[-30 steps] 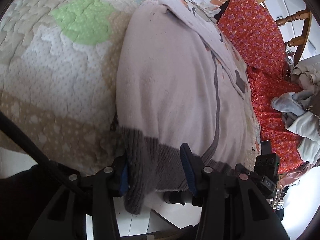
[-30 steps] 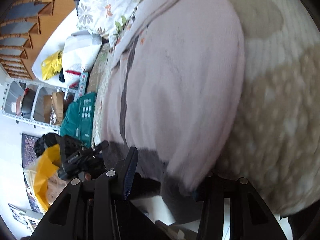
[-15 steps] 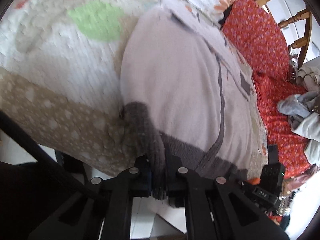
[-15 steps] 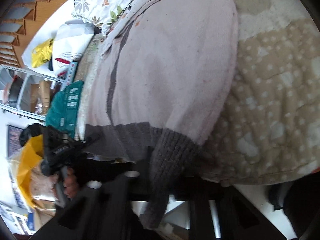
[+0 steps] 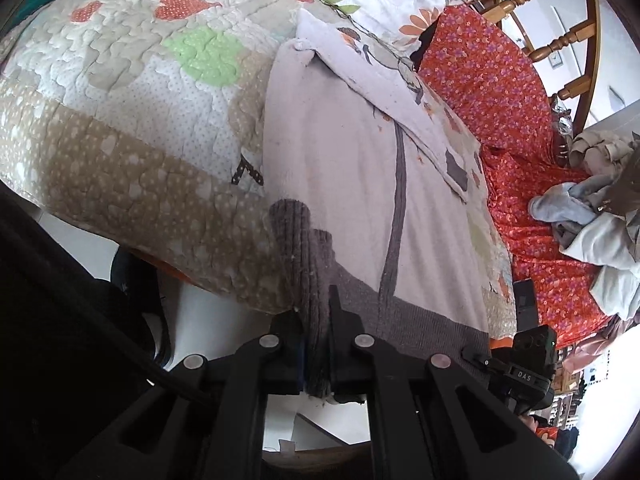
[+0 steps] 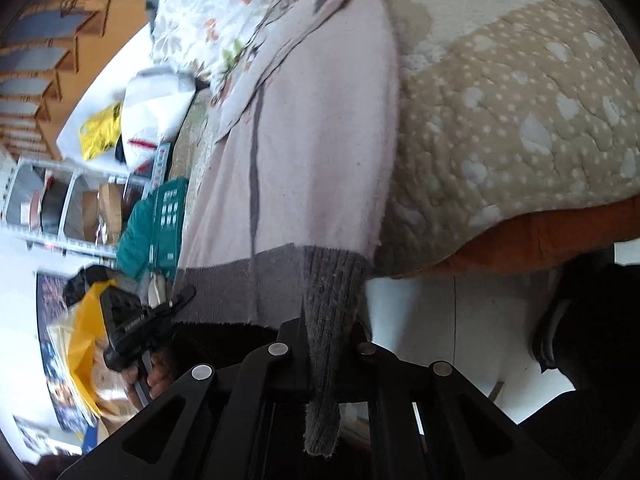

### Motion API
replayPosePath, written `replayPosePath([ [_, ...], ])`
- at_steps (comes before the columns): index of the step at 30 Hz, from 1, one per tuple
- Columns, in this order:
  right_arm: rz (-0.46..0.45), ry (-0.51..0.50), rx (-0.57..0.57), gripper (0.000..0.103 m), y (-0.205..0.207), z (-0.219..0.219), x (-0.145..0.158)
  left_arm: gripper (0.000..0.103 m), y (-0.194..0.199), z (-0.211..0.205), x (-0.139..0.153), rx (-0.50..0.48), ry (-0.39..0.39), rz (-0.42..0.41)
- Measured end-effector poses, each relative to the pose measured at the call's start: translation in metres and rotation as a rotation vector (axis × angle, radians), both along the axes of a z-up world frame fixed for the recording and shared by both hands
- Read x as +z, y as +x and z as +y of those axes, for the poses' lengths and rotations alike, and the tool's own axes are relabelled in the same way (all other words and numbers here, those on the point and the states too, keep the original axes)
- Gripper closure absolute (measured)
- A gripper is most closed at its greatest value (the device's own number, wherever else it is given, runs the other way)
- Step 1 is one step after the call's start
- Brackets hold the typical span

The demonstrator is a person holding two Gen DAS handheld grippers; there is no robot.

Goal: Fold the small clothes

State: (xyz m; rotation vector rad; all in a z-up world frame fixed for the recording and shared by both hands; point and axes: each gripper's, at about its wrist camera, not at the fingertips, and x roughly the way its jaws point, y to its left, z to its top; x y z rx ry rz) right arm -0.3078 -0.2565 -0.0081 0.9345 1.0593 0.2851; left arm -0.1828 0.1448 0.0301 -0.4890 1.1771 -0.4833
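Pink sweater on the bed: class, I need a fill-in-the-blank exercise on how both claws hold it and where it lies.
1. Each claw, left claw and right claw, is shut on the sweater's ____ ribbed hem.
2. The pink sweater lies spread on a ____ quilt.
3. In the left wrist view, an ____ flowered cloth lies beside the sweater.

Missing words: grey; patchwork; orange-red

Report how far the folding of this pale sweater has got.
Done: the pale sweater lies spread flat on the quilt. In hand: the left gripper and right gripper are each clamped on the grey ribbed hem. Left: no fold is made yet, and a clothes pile waits.
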Motion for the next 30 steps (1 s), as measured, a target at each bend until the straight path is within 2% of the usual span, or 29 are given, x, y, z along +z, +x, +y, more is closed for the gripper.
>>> replayPosePath([
  [3,-0.039,-0.032,0.034,0.097,0.014,0.003,0.017,0.096,0.014,0.001,0.009,0.014,-0.011,-0.019],
  [6,-0.106,-0.077,0.053,0.097,0.039,0.001,0.043,0.096,0.043,-0.007,0.031,0.018,0.005,-0.085],
  [10,-0.209,-0.191,0.037,0.097,0.097,-0.014,0.087,0.096,0.106,-0.028,0.057,0.032,0.03,-0.166],
  [15,-0.25,-0.227,-0.038,0.097,0.17,-0.046,0.114,0.096,0.187,-0.056,0.072,0.061,0.073,-0.228],
  [20,-0.213,-0.258,-0.094,0.097,0.232,-0.066,0.105,0.096,0.254,-0.088,0.063,0.057,0.09,-0.215],
  [25,-0.149,-0.256,-0.12,0.095,0.28,-0.086,0.075,0.096,0.301,-0.106,0.041,0.066,0.114,-0.183],
  [30,-0.151,-0.114,-0.179,0.092,0.309,-0.118,0.052,0.094,0.335,-0.107,0.023,0.112,0.067,-0.138],
])
